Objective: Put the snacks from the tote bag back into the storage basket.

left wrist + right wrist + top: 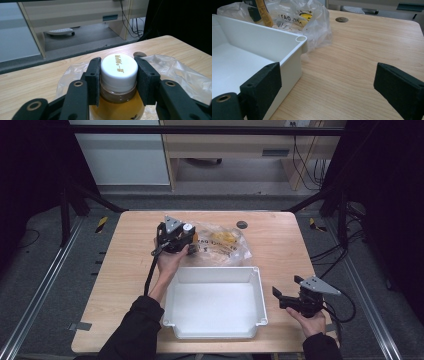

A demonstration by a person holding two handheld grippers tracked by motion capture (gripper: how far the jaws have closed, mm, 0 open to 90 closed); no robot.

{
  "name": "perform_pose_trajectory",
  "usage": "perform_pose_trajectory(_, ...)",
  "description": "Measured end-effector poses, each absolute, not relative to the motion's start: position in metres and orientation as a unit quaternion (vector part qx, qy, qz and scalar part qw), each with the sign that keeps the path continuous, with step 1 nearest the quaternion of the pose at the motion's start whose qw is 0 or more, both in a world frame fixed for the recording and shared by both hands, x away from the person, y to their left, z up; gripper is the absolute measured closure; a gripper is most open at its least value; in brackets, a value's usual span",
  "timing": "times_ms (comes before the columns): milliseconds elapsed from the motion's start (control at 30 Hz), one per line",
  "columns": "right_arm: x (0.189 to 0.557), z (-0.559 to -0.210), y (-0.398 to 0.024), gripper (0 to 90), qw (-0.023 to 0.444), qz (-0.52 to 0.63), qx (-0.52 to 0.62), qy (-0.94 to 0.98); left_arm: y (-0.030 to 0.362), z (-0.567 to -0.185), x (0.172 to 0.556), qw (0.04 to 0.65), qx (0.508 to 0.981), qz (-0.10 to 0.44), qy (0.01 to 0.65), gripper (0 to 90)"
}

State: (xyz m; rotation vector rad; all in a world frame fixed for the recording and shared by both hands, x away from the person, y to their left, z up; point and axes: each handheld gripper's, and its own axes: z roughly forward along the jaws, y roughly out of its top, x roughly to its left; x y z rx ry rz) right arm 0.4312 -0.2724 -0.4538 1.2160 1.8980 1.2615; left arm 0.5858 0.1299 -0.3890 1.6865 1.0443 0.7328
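In the high view the left gripper (192, 244) grasps a bottle at the table's (280, 245) 11 o'clock beside the plastic bag (225, 242), in the left gripper view its pads clamp the white cap (119, 68) of the bottle (117, 107), which I think can slip or unscrew, and in the right gripper view the right gripper (324, 85) stands released at 3 o'clock of the white bin (262, 45).
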Motion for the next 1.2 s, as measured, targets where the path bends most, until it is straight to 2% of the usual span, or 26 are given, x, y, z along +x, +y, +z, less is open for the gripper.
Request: perform_pose_trajectory(1200,0.431,-0.454,-0.272,8.1,0.277,0.470,0.452,0.706,0.127,-0.342,0.563,0.517,0.689,0.309,0.403,58.8)
